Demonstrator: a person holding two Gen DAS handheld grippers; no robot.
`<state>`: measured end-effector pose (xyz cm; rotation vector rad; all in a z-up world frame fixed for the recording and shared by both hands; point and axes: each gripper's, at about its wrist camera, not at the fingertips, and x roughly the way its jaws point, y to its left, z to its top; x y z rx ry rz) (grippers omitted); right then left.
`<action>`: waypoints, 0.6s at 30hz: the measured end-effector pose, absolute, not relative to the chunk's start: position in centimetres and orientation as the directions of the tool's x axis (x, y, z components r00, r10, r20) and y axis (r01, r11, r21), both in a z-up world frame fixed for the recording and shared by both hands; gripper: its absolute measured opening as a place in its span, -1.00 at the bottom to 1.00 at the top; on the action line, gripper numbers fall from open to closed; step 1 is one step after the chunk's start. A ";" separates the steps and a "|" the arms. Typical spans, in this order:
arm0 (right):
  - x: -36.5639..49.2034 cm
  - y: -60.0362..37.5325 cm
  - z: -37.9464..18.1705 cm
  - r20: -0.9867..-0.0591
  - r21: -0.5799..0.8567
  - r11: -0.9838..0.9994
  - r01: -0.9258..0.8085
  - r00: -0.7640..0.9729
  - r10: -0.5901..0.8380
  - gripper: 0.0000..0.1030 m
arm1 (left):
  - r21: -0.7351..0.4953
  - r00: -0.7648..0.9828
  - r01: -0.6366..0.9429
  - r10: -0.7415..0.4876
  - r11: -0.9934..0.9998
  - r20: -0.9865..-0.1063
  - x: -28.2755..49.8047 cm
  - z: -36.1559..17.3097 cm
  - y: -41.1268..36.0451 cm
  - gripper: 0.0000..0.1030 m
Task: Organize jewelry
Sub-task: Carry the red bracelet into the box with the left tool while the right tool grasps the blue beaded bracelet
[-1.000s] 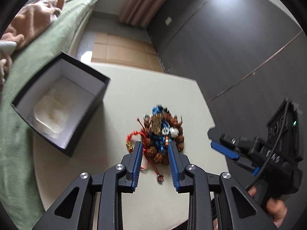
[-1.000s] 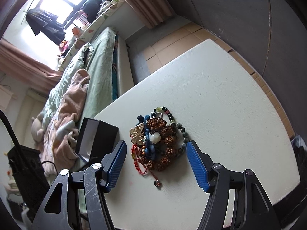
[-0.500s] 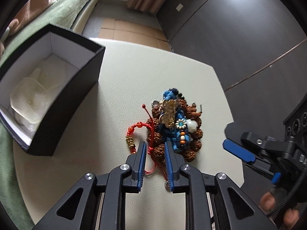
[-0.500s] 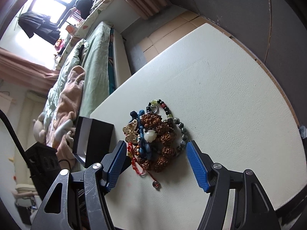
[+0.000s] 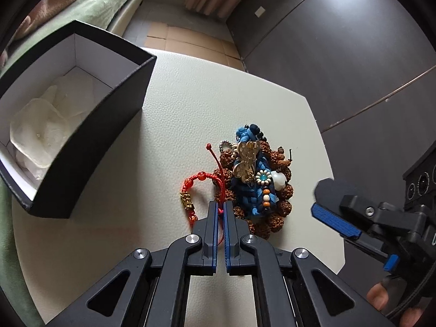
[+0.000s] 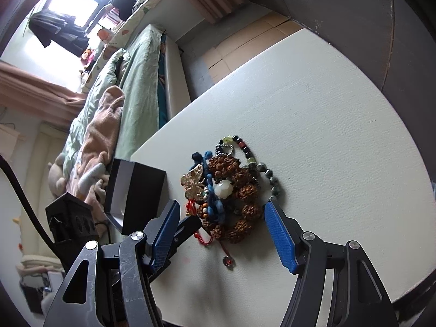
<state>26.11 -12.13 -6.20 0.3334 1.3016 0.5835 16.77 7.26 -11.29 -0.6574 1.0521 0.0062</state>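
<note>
A heap of jewelry [image 5: 256, 179] lies on the white table [image 5: 190, 103]: brown seed beads, a blue cord, a gold butterfly, a white bead. A red cord bracelet [image 5: 203, 181] with a gold charm lies at its left. My left gripper [image 5: 220, 208] is shut on the red cord at the heap's near edge. An open black box [image 5: 90, 125] with white lining stands to the left. My right gripper [image 6: 222, 215] is open, its jaws on either side of the heap [image 6: 229, 190], above the table. The left gripper's fingertip [image 6: 188, 224] shows there.
A bed with green cover [image 6: 136, 81] and a pink blanket lies beyond the table's left side. Dark wall panels [image 5: 340, 54] run along the far side. The table edge [image 6: 408, 286] is close on the right. The right gripper [image 5: 343, 218] shows at the right of the left wrist view.
My left gripper has moved forward to the heap and closed from wide open onto the red cord. My right gripper stayed open and shifted closer over the heap.
</note>
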 end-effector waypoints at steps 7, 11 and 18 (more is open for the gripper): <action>25.3 -10.6 -6.2 -0.804 0.529 0.808 -0.258 0.152 0.575 0.29 | -0.543 0.595 -0.295 -0.294 0.786 -0.748 14.4 -8.3 8.9 -0.94; 25.0 -9.2 -6.7 -0.814 0.513 0.808 -0.289 0.137 0.565 -0.24 | -0.572 0.633 -0.295 -0.292 0.765 -0.717 13.1 -7.1 10.1 -0.94; 24.9 -7.9 -8.0 -0.859 0.426 0.848 -0.314 0.154 0.489 -0.31 | -0.607 0.683 -0.268 -0.296 0.748 -0.667 12.4 -4.9 11.1 -0.94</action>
